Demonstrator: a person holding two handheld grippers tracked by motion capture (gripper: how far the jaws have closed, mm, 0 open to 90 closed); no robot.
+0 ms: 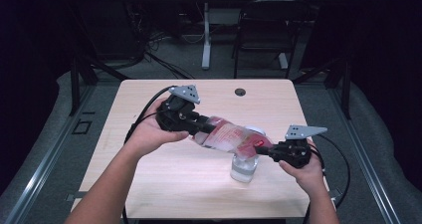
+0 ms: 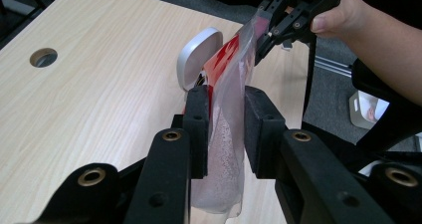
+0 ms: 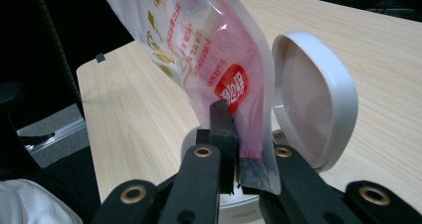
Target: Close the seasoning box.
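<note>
A clear plastic bag [image 1: 226, 136] with red print hangs slanted in the air between both grippers. My left gripper [image 1: 201, 129] is shut on its upper, fuller end; in the left gripper view the pads press on the bag [image 2: 226, 154] from both sides. My right gripper [image 1: 263, 149] pinches the lower end, where its pads clamp the bag's [image 3: 209, 45] edge. Right under that end stands a clear jar [image 1: 244, 168] on the table, its white hinged lid [image 3: 311, 99] swung up and open. Pale grains fill the bag's bottom.
The light wooden table [image 1: 149, 174] has a round cable hole [image 1: 240, 91] near its far edge. A black chair [image 1: 263, 25] and a desk leg stand beyond it. Cables trail from both grippers over the table's sides.
</note>
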